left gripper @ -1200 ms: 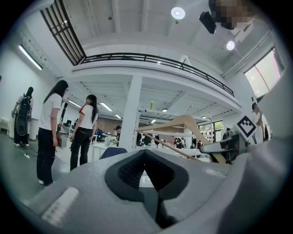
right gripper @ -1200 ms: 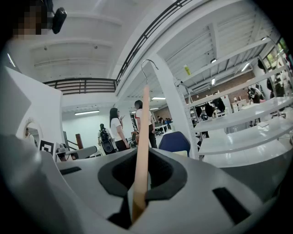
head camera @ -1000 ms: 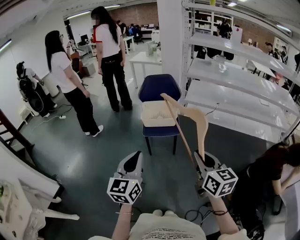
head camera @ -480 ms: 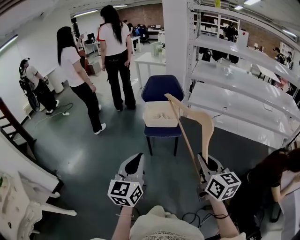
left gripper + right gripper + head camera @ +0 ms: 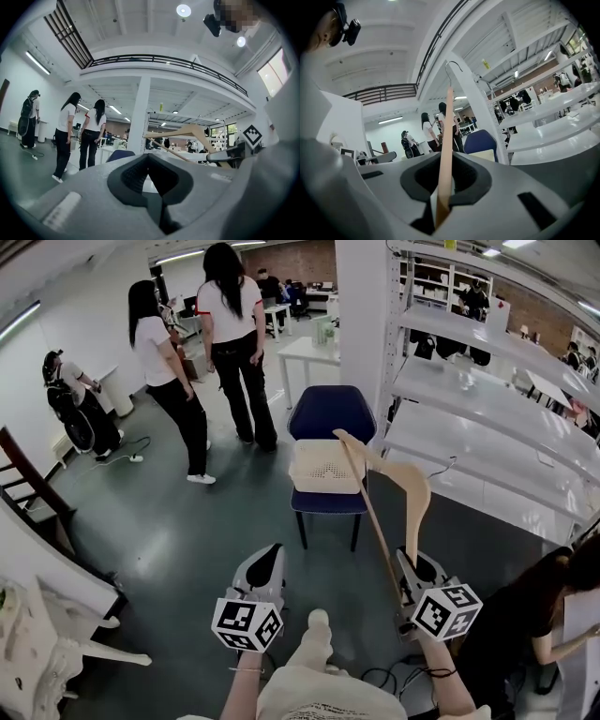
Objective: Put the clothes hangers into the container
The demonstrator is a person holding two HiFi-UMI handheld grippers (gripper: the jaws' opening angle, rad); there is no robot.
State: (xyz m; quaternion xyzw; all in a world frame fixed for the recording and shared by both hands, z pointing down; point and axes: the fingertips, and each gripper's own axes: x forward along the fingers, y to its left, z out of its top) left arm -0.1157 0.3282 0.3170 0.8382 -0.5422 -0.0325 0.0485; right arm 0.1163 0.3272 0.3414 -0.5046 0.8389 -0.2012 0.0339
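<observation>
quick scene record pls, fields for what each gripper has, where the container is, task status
left gripper: shut, empty
right gripper: shut on hanger
hanger: wooden, raised in front of the chair, not in the basket
container: basket on the seat of blue chair
basket contents: no hanger seen inside
surroundings: white shelves to the right, two people standing beyond the chair
task status: hanger not yet put in
</observation>
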